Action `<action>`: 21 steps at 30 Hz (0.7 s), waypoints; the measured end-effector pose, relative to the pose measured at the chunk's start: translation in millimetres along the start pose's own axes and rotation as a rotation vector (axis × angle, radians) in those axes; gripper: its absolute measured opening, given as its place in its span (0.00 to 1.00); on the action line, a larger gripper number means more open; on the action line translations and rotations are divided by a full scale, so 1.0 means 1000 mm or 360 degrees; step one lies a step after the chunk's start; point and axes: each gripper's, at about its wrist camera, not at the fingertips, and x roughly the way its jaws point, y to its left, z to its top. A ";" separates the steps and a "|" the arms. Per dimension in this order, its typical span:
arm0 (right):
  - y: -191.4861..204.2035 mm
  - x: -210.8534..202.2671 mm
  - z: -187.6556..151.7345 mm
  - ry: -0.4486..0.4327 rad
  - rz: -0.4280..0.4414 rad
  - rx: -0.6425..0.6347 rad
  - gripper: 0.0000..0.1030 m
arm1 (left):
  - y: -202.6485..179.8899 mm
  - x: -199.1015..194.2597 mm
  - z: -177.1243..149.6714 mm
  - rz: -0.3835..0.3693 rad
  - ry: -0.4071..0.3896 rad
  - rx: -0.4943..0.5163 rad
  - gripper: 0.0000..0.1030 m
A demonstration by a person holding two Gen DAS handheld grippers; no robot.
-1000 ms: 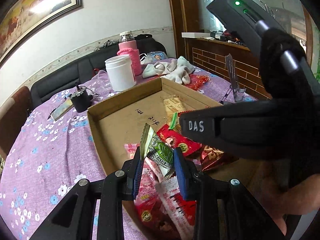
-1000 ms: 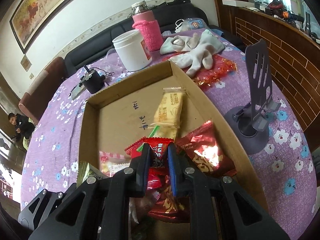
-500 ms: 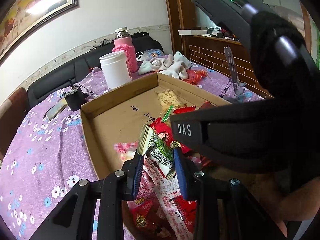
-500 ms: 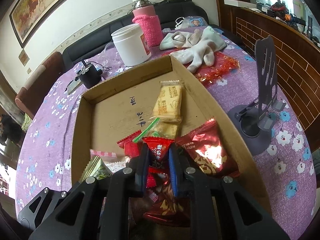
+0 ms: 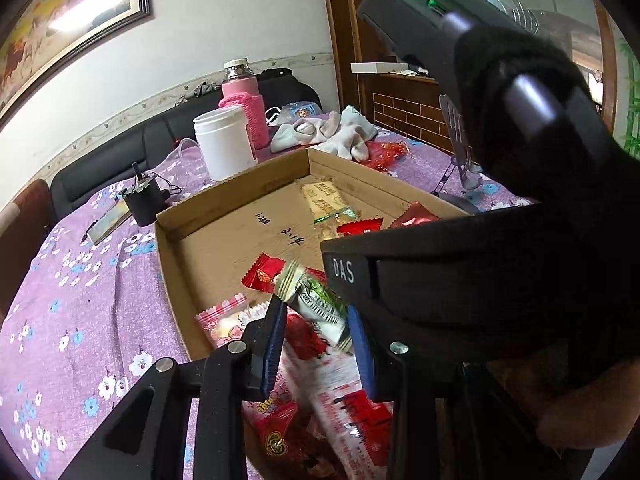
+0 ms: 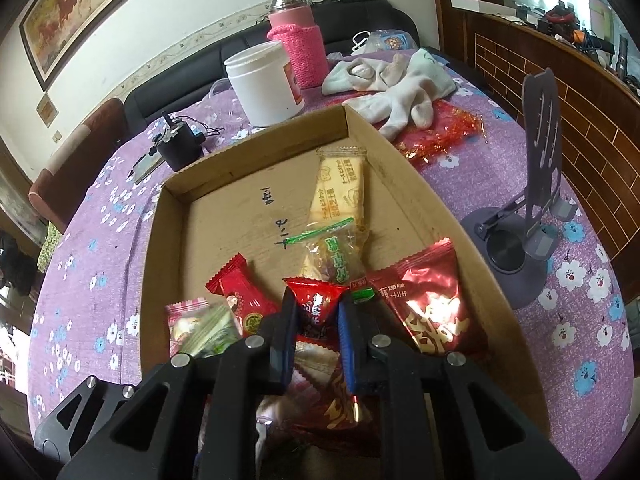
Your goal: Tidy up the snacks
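My left gripper, its jaws just easing apart, may drop its green packet; my right gripper pinches a red packet.

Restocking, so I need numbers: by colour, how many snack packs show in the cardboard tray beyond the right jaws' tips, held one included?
Red foil packs: 3
Yellow biscuit pack: 1
Clear green-printed pack: 1
Pink-and-white pack: 1
Green-and-white pack: 1
Total: 7

tray: matt cardboard | red packet: glossy foil | flask sleeve: knitted
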 end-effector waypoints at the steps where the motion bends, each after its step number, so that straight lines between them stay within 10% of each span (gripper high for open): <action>1: 0.000 0.000 0.001 -0.0001 0.0003 -0.0001 0.18 | 0.000 0.000 0.000 -0.0003 0.0000 -0.0004 0.36; 21: 0.011 -0.068 -0.005 -0.0317 -0.0002 0.0025 0.65 | 0.019 -0.047 0.005 0.0085 -0.0095 -0.0089 0.84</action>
